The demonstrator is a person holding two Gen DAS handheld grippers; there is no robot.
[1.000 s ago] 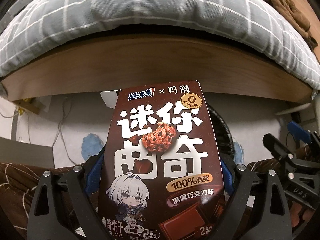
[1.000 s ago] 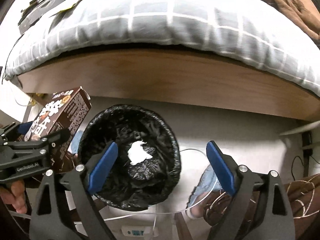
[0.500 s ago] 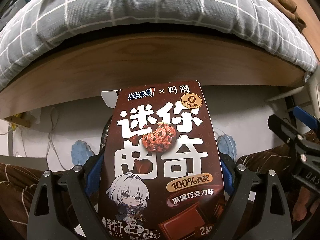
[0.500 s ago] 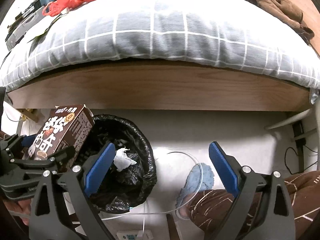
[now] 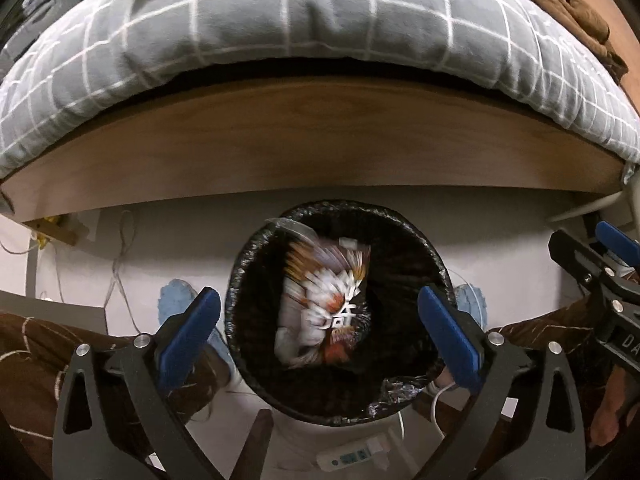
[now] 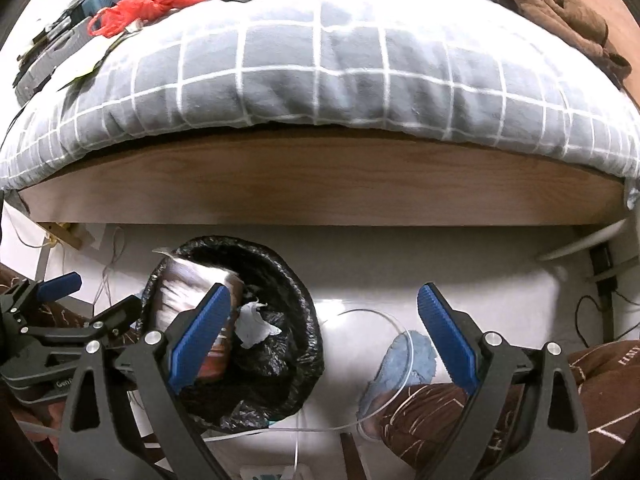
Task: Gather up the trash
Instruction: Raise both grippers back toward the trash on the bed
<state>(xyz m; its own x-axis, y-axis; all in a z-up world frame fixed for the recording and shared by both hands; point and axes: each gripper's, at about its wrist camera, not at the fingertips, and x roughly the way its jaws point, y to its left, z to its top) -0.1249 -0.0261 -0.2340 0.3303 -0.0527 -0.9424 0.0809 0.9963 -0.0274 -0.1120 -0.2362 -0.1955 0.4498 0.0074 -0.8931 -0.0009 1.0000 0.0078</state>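
on the pale floor (image 5: 500, 216) below the wooden bed frame (image 5: 320, 140) and grey checked duvet (image 5: 320, 20), our left gripper (image 5: 320, 328), jaws just sprung wide and empty, hangs over the black-lined bin (image 5: 424, 248) where the cookie box (image 5: 324, 304) blurs, long axis roughly twelve-to-six, lettering unreadable, while our right gripper (image 6: 322, 330) gapes empty.

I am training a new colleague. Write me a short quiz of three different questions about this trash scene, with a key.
1. True or false: the cookie box is clamped in the left gripper.
2. Which is inside the trash bin? A) crumpled white tissue B) a shoe C) a bottle
3. Fill in: the red plastic bag lies on the ____.

Key: 1 false, its jaws have just been opening and the blurred box is in the bin; 2 A; 3 bed.
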